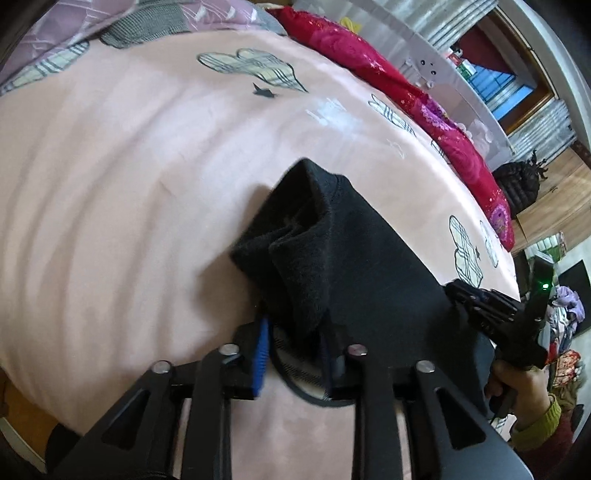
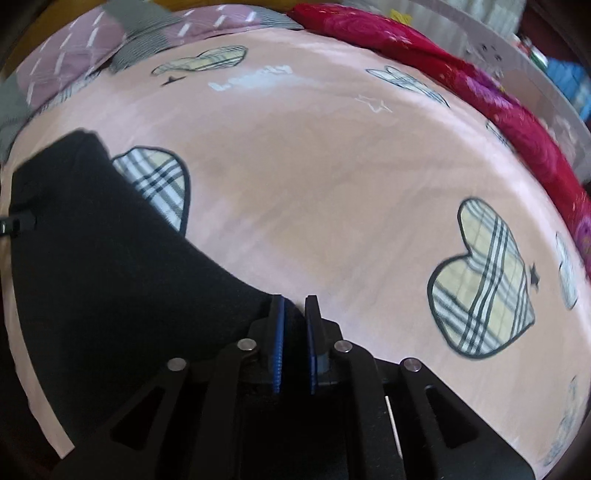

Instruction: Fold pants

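Note:
The black pants (image 1: 354,266) hang bunched above the pink bed sheet (image 1: 129,177). My left gripper (image 1: 295,332) is shut on a fold of the pants; the cloth drapes over its right finger and hides it. In the left wrist view my right gripper (image 1: 461,291) grips the same cloth's right edge, held by a hand. In the right wrist view the pants (image 2: 110,266) fill the lower left, and my right gripper (image 2: 294,314) is shut on their corner between its blue pads (image 2: 277,347). The tip of the left gripper (image 2: 18,223) shows at the left edge.
The pink sheet (image 2: 332,203) has plaid heart prints (image 2: 480,280). A red floral quilt (image 1: 424,122) lies along the far right edge of the bed, and purple and grey bedding (image 1: 129,22) at the head. A white shelf (image 1: 454,77) stands beyond.

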{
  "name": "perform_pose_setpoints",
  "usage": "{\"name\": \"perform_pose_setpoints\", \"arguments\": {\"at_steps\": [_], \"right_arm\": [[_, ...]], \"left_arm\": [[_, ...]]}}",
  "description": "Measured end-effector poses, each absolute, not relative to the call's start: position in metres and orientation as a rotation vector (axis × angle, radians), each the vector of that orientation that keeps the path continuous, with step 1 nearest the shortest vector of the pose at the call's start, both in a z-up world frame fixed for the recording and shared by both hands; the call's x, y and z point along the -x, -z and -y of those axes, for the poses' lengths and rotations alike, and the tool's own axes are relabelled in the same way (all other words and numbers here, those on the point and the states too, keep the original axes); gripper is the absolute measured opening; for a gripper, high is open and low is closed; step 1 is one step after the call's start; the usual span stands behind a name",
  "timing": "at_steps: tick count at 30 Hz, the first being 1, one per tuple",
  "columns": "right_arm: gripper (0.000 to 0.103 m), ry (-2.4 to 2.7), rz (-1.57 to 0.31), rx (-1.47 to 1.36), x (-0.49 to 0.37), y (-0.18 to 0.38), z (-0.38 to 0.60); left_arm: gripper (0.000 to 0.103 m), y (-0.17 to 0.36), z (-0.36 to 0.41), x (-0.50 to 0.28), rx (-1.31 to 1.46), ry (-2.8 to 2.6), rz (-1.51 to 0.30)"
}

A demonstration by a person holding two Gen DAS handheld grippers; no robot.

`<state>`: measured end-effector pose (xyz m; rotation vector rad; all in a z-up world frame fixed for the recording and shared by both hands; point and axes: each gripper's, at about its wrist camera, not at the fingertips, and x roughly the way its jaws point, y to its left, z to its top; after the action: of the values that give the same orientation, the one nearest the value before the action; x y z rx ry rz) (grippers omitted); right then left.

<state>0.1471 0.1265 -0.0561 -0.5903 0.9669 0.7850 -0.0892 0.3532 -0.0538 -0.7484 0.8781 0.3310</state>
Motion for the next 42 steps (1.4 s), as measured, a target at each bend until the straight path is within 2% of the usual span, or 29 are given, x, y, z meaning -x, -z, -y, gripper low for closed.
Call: {"name": "perform_pose_setpoints", "arguments": {"at_steps": [1,2,8,12,15,22,26,29,39,42], "right_arm": [[0.026,-0.777,-0.962,0.558,-0.149,0.052,-0.122],[0.027,-0.764,-0.958,0.529,-0.15,0.046,-0.116],[0.027,-0.755,-0.964,0.368,-0.145,0.015,-0.073],[0.028,-0.772,-0.951,0.247,-0.131,0.001,-0.034],[0.029,-0.75,-0.959,0.155,-0.112,-0.004,0.004],[0.034,-0.663,-0.971,-0.026,-0.073,-0.003,0.088],[0.034,-0.601,-0.967,-0.079,-0.054,-0.002,0.13],[0.035,-0.555,-0.962,-0.123,-0.045,-0.003,0.156],[0.057,-0.396,-0.957,-0.312,-0.028,0.004,0.233],[0.057,-0.349,-0.955,-0.369,-0.024,0.01,0.258]], "left_arm": [[0.03,0.048,-0.354,0.094,0.732,-0.356,-0.87],[0.03,0.043,-0.354,0.098,0.723,-0.365,-0.86],[0.032,0.014,-0.352,0.106,0.709,-0.362,-0.819],[0.04,-0.003,-0.331,0.091,0.669,-0.311,-0.822],[0.042,-0.008,-0.309,0.078,0.644,-0.257,-0.836],[0.042,-0.012,-0.229,0.027,0.537,-0.082,-0.927],[0.048,-0.017,-0.18,0.003,0.463,0.027,-0.965],[0.048,-0.019,-0.145,-0.012,0.401,0.092,-0.994],[0.05,-0.028,-0.046,-0.069,0.206,0.312,-1.08],[0.052,-0.032,-0.006,-0.088,0.156,0.404,-1.103]]}}
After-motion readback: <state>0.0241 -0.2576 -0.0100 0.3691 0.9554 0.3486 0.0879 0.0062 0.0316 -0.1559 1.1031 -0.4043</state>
